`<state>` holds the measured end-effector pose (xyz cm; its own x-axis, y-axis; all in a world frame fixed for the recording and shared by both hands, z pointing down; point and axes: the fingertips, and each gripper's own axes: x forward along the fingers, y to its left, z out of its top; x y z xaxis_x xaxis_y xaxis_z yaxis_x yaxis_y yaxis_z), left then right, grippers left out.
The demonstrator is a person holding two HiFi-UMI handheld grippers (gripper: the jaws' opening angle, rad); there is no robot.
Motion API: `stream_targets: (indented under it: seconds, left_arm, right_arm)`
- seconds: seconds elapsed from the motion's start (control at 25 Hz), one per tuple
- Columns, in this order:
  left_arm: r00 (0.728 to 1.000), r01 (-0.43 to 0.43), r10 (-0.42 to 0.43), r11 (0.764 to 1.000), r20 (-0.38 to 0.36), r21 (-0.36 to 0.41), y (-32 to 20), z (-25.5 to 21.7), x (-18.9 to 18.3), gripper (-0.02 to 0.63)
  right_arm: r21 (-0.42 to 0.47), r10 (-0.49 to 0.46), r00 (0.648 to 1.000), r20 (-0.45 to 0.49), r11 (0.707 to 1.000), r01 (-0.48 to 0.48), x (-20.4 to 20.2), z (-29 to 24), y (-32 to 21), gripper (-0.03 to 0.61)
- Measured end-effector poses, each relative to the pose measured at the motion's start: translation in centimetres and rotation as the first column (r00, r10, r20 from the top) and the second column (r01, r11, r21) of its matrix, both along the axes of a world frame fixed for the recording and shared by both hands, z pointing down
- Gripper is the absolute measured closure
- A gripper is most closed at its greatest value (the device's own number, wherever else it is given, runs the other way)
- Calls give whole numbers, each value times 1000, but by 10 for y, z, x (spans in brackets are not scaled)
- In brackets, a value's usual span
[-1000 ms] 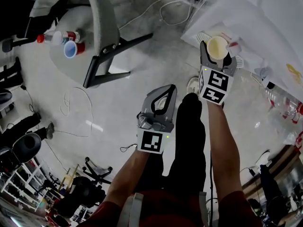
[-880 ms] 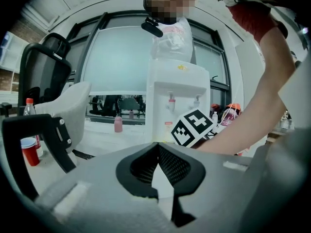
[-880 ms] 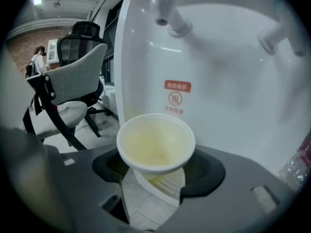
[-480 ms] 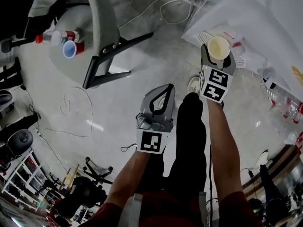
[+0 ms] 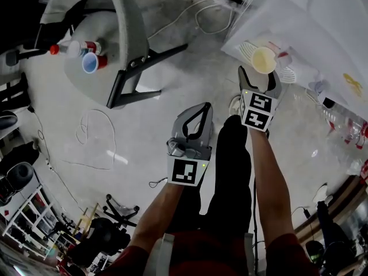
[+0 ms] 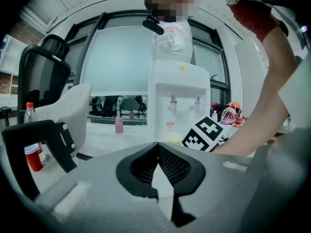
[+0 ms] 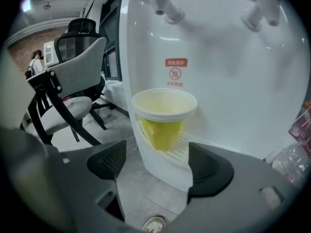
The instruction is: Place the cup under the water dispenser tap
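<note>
Floor (image 5: 149, 96): bare grey concrete, with a loose white cable (image 5: 86, 128) lying in loops. An office chair (image 5: 123, 33) stands at upper left of the head view. Beside it is a small round tabletop (image 5: 72, 71) carrying a bottle (image 5: 66, 49) and a red cup (image 5: 91, 63). A large window (image 6: 121, 62) is seen behind the water dispenser (image 6: 177, 101) in the left gripper view, and a clear water bottle (image 6: 171, 38) is mounted on top of the dispenser.

Yellow cup (image 7: 164, 115): set upright on the ribbed drip tray (image 7: 170, 154) of the dispenser, roughly below the left-hand tap (image 7: 163, 4). A second tap (image 7: 260, 11) is seen to the right.

Right claw (image 7: 158, 166): jaws spread wide, with the cup just ahead of them and no pad touching it.

Left claw (image 6: 156, 152): jaws shut together with nothing between them. It is held level beside the person's knee, well apart from the dispenser.

Against the earlier frames: the cup was then held between the right jaws at the dispenser front. The jaws have just been opening, the cup is now released on the tray, and the right claw (image 5: 259, 78) is seen drawn slightly back from the cup (image 5: 264, 60). The left claw (image 5: 201, 109) is unchanged in place and state.
</note>
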<state>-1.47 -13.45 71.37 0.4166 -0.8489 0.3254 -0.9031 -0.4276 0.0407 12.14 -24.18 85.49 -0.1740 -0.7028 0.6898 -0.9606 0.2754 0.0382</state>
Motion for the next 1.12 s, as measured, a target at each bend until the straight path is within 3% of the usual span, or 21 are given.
stream_targets:
  seconds: [0.4,0.64,0.88,1.12]
  left_arm:
    - [1000,-19,18,999,19,51,-1,-43,-11,614]
    - [1000,-21,21,997,-3,80,7,-78,-14,614]
    - [999,2,1,995,-34,101,20,-120,-23,614]
    - [997,53,-45,991,-67,119,29,-169,-43,614]
  right_arm:
    - [-59,-24,1000,-15,998,23,2,-25,73,184]
    - [-73,-83,997,1,994,83,-17,-65,113,184]
    - [-31,-108,994,16,994,109,-25,-125,144,186]
    - [68,-77,996,36,995,74,-22,-196,157,187]
